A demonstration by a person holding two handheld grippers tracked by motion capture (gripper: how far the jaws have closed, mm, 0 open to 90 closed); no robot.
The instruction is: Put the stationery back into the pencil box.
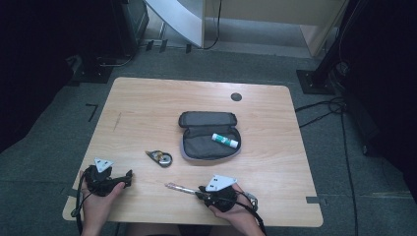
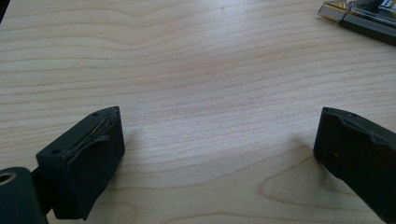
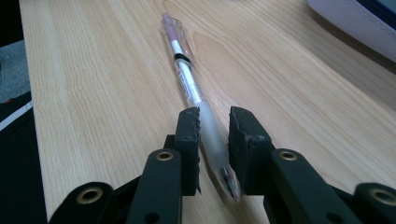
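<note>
one pen (image 3: 194, 88) (right gripper (image 3: 214, 130) around it) on wooden table (image 1: 147, 108).

Each black claw (image 1: 129, 178) carries a grey three-cornered plate, brass-ringed screw holes and a trailing cable

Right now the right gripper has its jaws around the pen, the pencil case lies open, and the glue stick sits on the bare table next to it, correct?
Not quite. The glue stick lies inside the open pencil case, not on the table; the high view shows it. The right gripper does have its jaws around the pen.
</note>
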